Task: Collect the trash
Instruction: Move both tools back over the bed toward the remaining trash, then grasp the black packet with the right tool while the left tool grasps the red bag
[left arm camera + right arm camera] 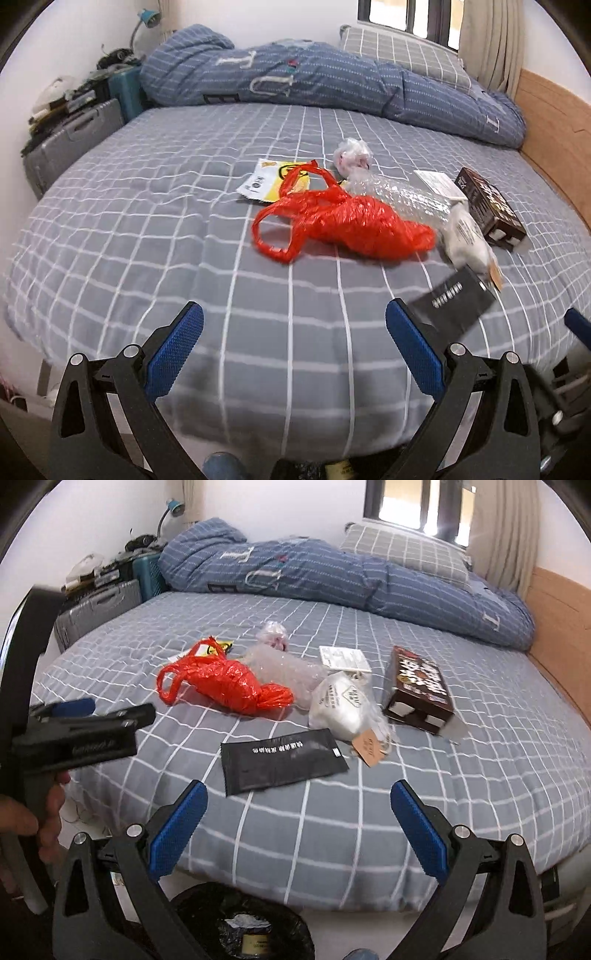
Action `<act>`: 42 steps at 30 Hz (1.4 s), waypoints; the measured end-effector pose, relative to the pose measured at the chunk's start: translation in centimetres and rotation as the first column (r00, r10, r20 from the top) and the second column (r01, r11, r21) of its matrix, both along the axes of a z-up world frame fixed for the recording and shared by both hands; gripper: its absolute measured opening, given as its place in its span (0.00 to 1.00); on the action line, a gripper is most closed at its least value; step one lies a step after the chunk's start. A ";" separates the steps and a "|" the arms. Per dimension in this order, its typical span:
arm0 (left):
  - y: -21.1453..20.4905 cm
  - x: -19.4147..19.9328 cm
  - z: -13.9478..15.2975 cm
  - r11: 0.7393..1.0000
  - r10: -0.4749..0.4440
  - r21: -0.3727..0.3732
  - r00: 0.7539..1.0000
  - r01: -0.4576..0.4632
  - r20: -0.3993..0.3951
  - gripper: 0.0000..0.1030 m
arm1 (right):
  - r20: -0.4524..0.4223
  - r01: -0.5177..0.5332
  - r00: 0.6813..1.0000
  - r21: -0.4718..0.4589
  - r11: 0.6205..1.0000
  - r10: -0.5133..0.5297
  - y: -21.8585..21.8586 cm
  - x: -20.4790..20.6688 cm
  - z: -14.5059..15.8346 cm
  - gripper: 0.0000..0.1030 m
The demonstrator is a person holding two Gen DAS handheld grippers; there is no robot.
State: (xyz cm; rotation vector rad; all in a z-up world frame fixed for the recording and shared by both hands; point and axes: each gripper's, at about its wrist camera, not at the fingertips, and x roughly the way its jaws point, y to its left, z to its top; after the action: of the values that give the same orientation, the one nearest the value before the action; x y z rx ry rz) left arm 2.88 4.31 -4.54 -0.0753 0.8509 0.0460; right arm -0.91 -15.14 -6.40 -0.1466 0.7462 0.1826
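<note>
**Approach phase: both grippers over the bed edge, nothing picked yet**

The bed (369, 830), under a grey checked sheet, carries all the trash in a loose cluster near its middle. A dark-lined bin (243, 923) sits on the floor just below the near edge, with something already inside.

Largest item: the brown carton (417, 690), right of the cluster. Next the red plastic bag (225, 683), with clear bubble wrap (284, 668) touching it behind. A white pouch (340, 709) lies between bag and carton. The flat black packet (280, 764) lies nearest the edge.

The left gripper (293, 347) and the right gripper (299, 827) both hover above the sheet, jaws spread wide, empty.

Judgement: the step in hand is choosing a first pick. The black packet is closest to the right gripper; being flat, it likely needs a low pinch at one edge, then a carry to the bin.
</note>
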 end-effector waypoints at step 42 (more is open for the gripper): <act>-5.9 14.1 -5.8 0.979 -0.204 -0.027 0.975 0.203 -0.083 0.63 | -0.165 -0.052 0.985 -0.017 0.998 0.049 1.4 9.4 -7.4 0.38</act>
State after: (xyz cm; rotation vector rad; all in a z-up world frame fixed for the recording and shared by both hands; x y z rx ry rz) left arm 16.97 -1.61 -10.29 -0.0028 0.9408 -0.1523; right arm 8.49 -13.75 -13.85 -0.1728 0.9099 0.2371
